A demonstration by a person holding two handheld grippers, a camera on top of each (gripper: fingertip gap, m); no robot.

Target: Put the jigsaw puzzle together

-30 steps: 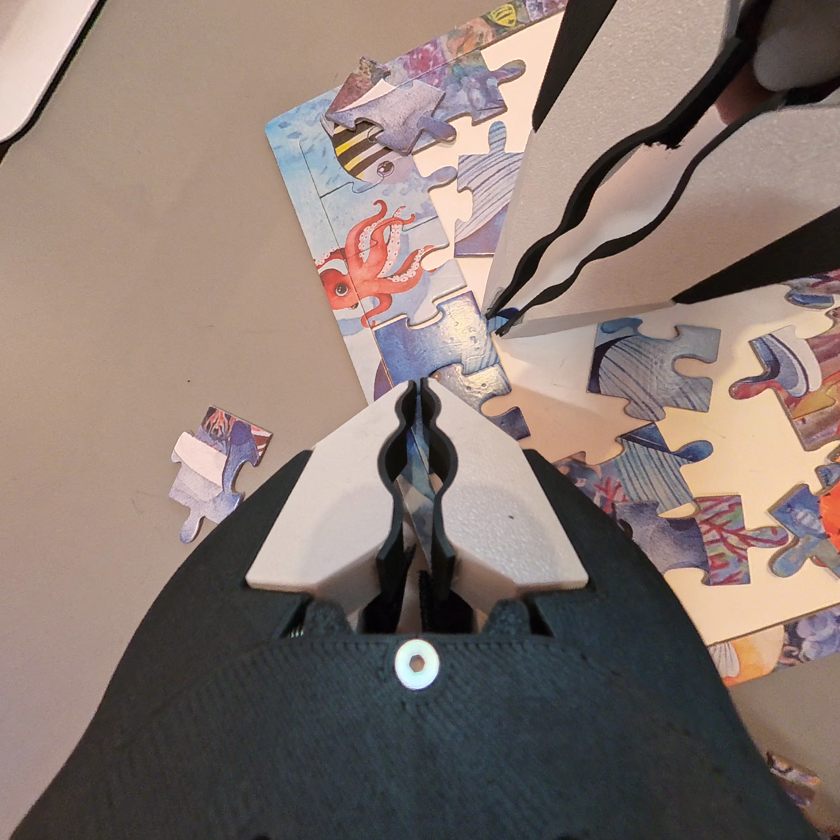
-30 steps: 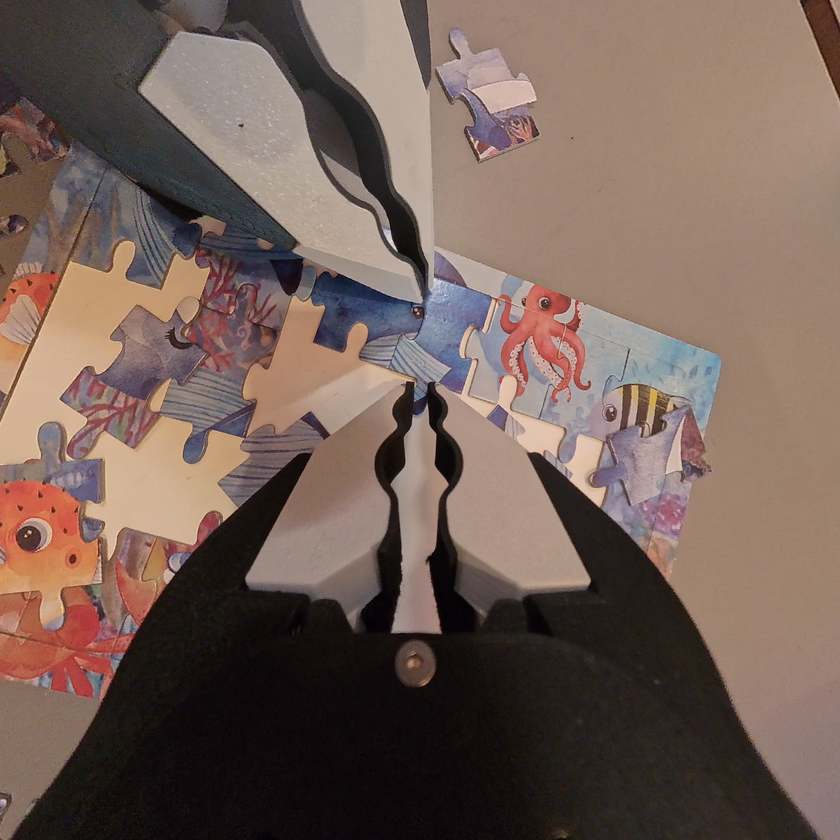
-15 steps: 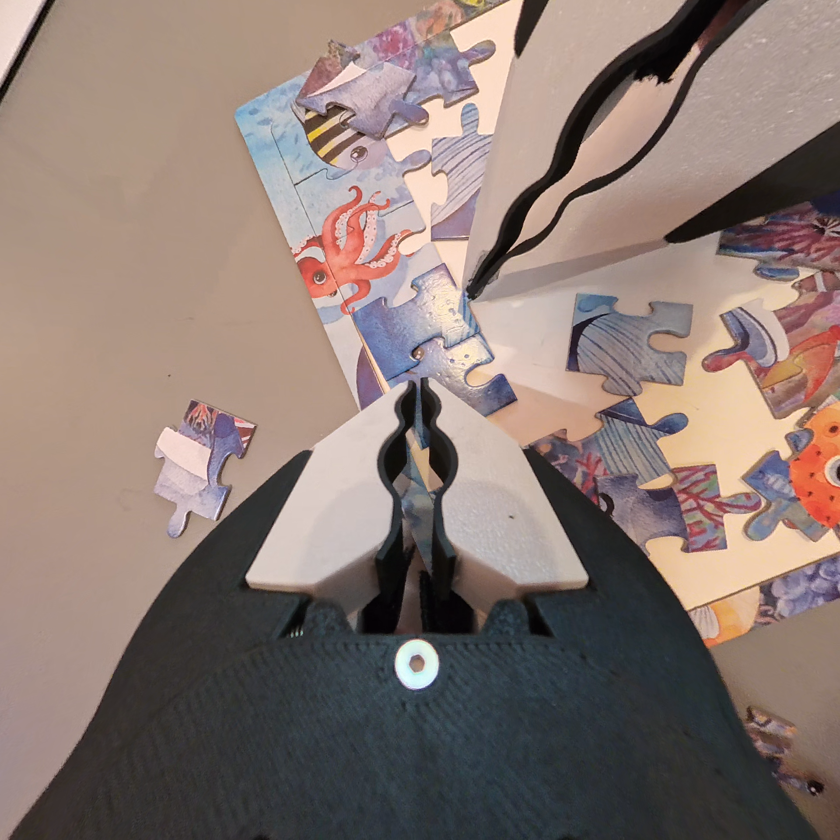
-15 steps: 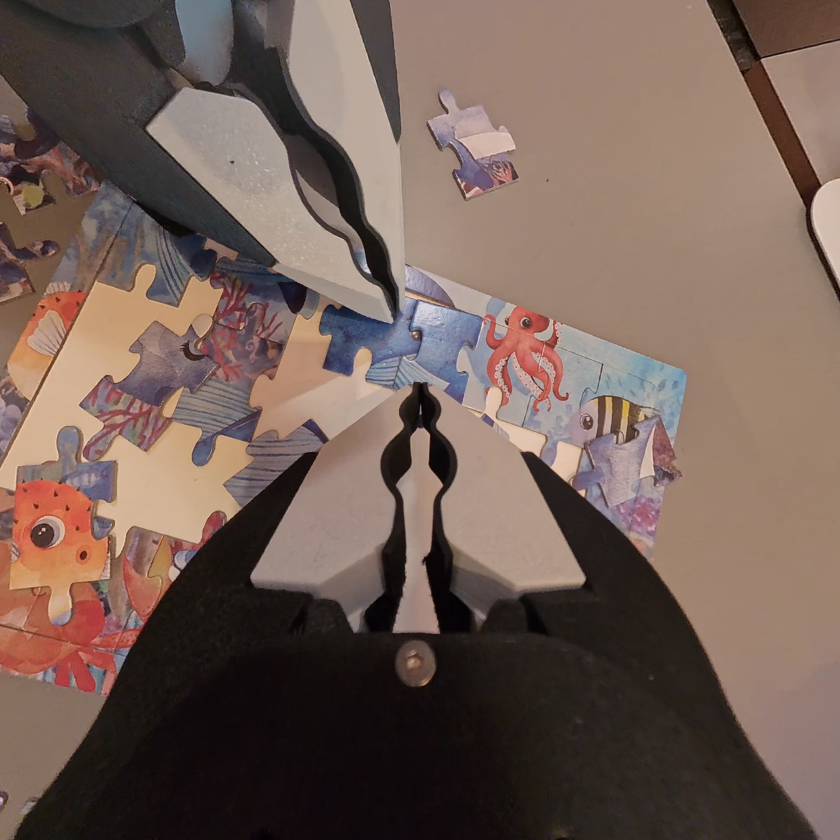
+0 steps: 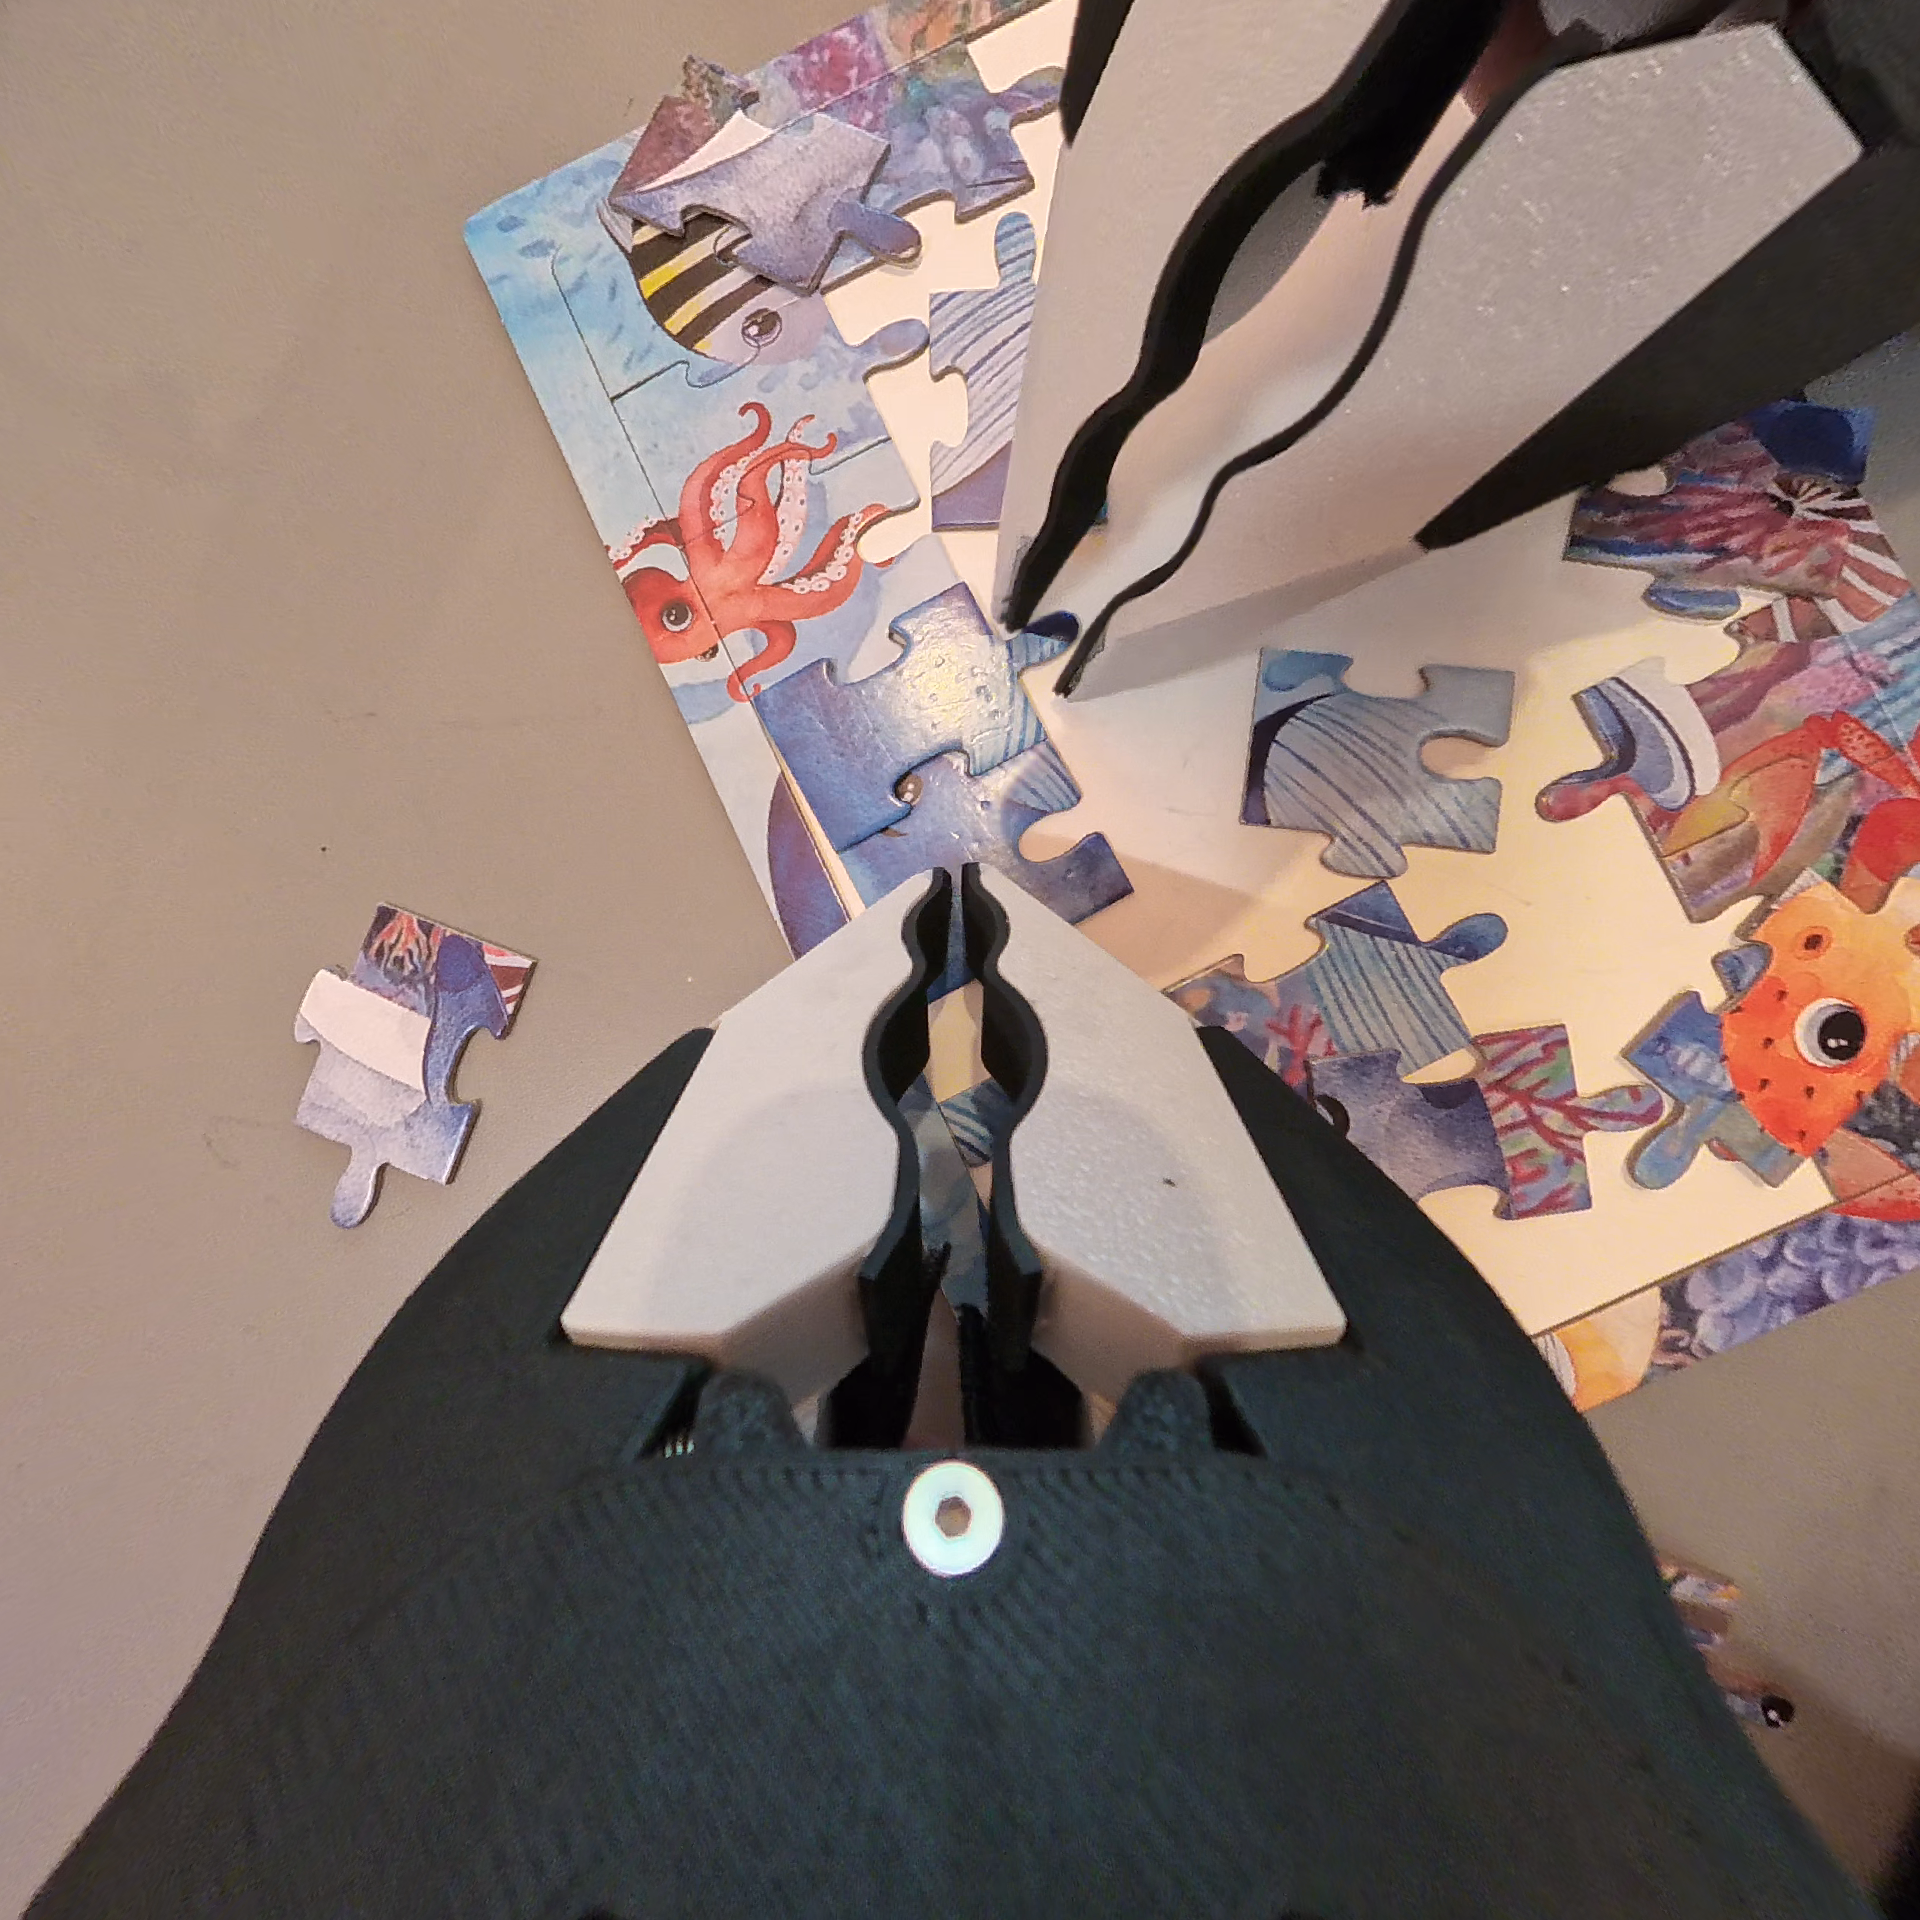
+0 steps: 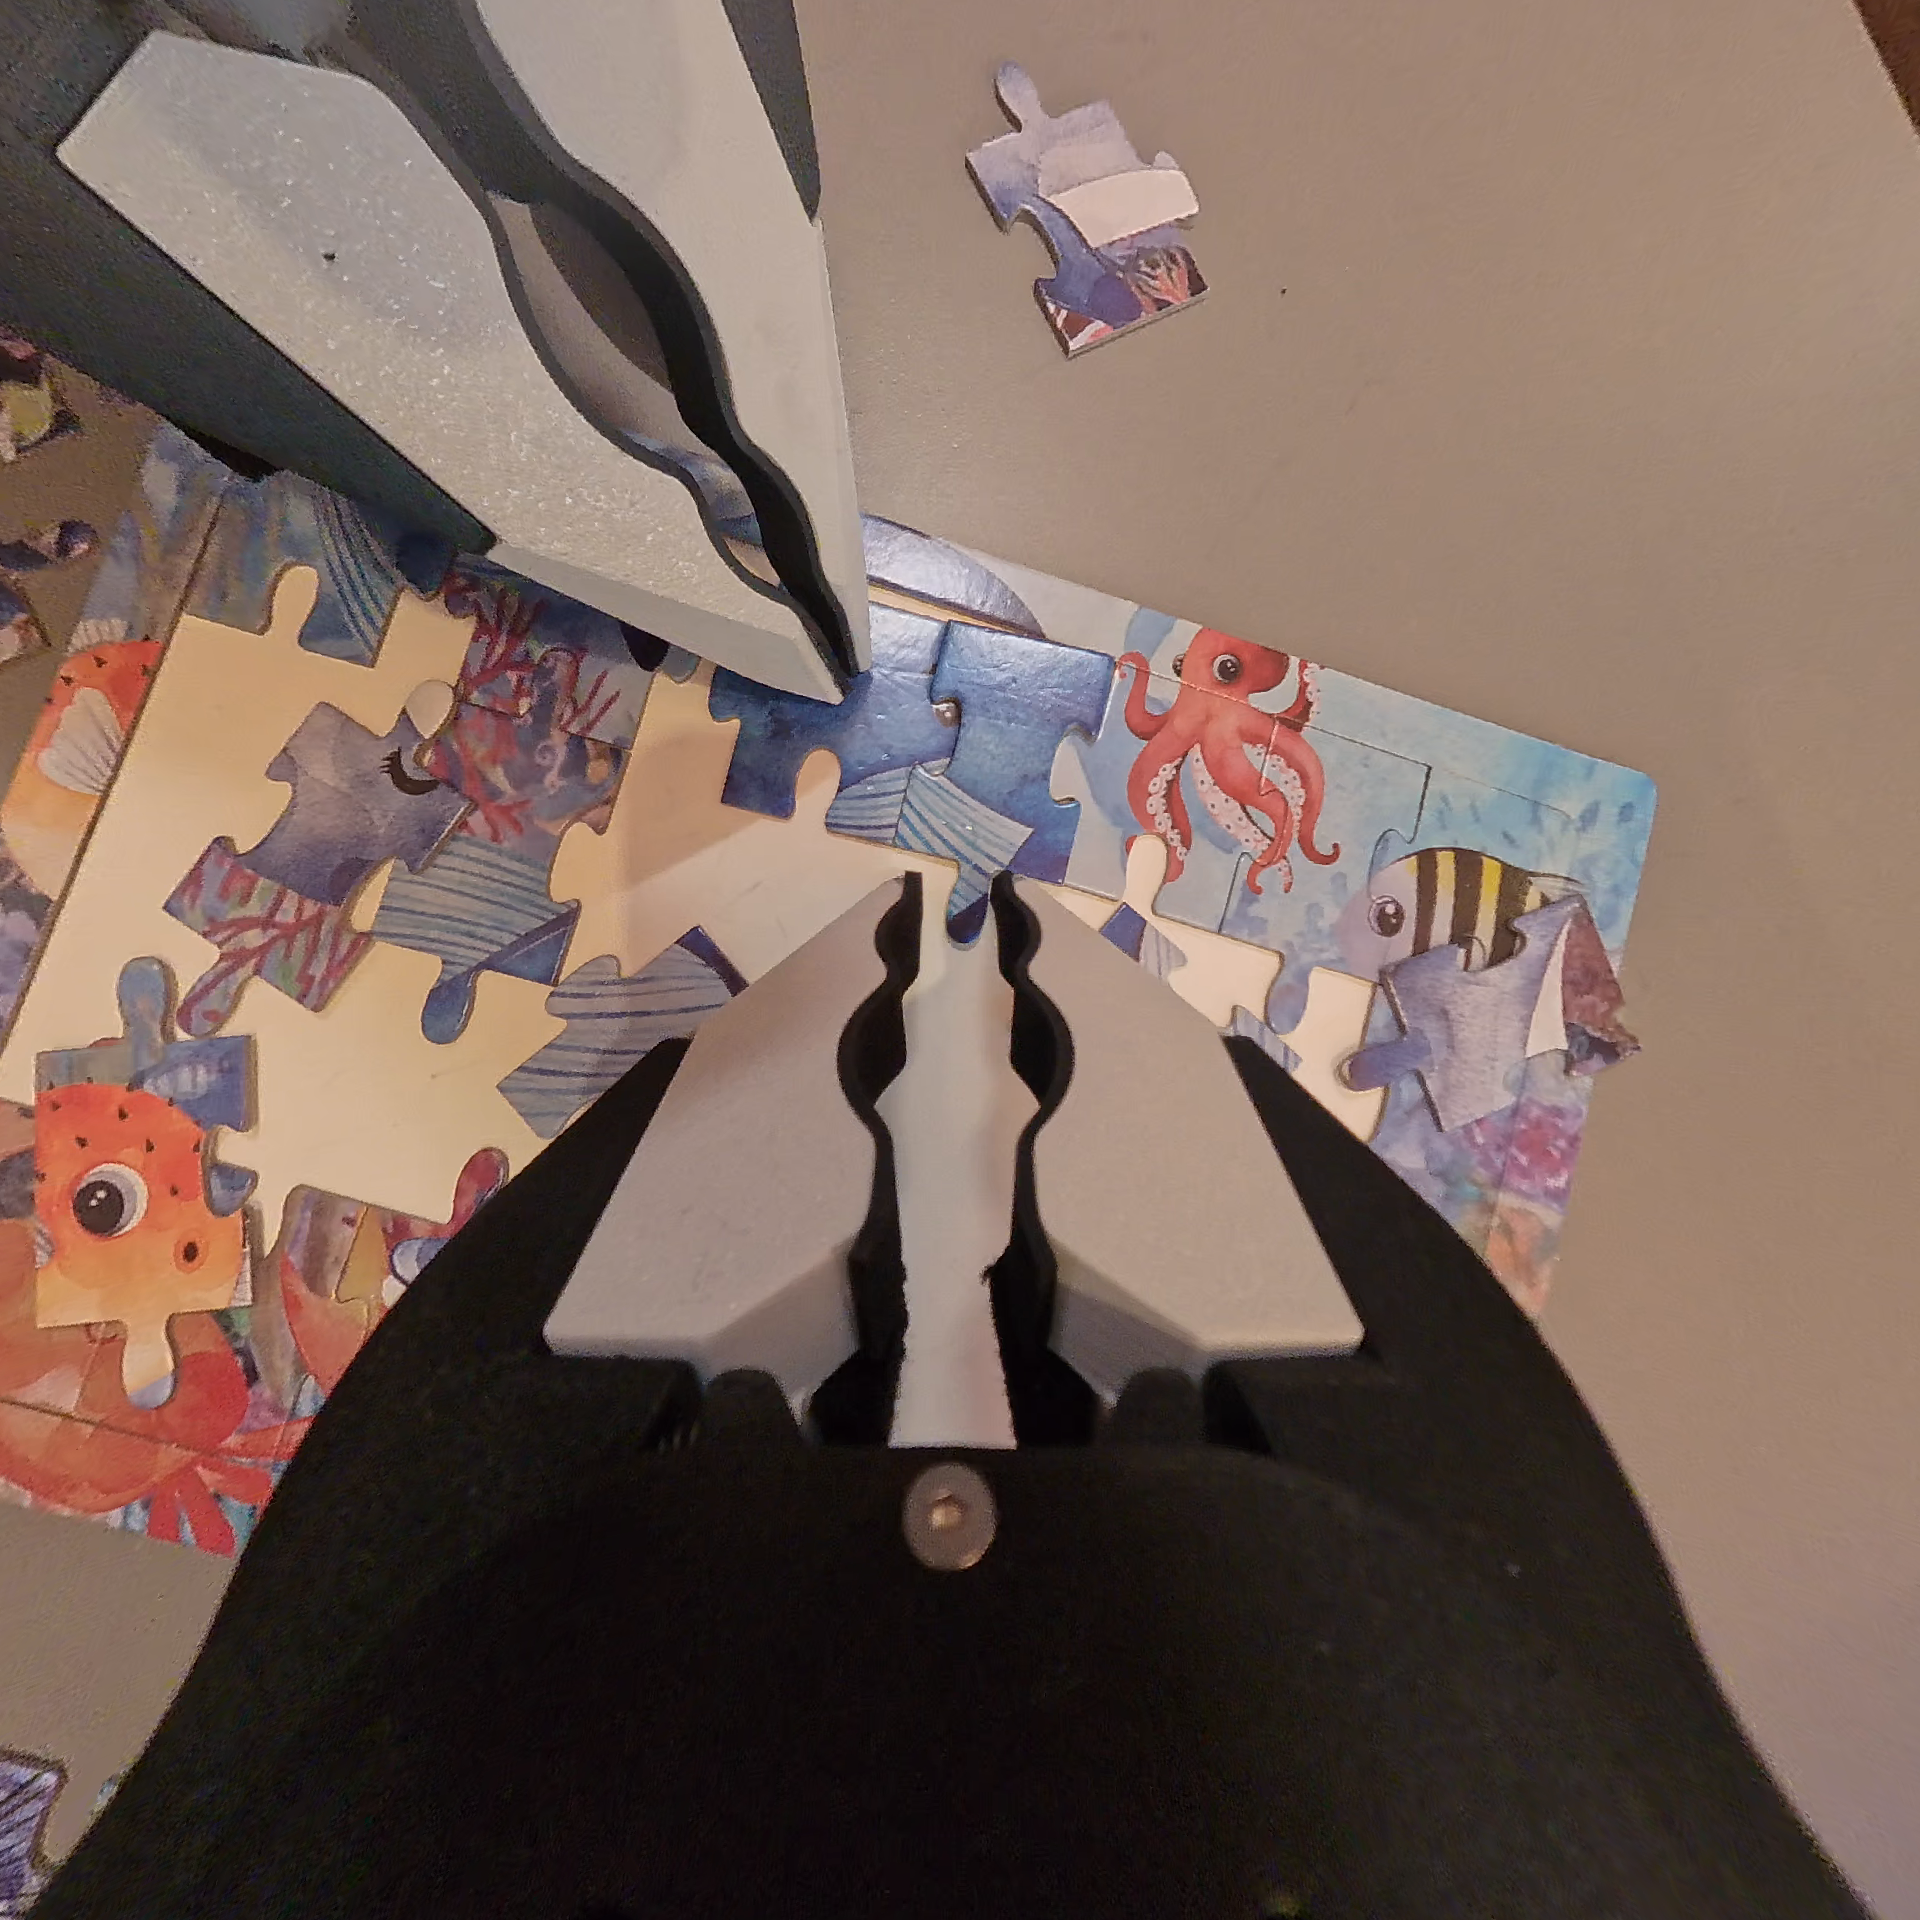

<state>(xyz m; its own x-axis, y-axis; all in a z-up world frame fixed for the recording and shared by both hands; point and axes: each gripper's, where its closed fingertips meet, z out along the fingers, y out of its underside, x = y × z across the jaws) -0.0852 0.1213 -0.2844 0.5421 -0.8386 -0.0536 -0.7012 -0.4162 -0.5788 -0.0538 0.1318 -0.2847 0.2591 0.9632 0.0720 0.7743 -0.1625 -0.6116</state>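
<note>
Left gripper (image 5: 957,883) nearly closed, pinning the dark blue piece (image 5: 977,821) mid-frame on the puzzle board (image 5: 1174,748), probably to steady it. Right gripper (image 6: 948,894) slightly open, empty, hovering nearby.

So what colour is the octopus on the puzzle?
The octopus is red with pale suckers, clearest in the right wrist view.

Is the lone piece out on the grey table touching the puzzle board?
Apart. The left wrist view shows bare table between the loose piece and the puzzle board.
</note>
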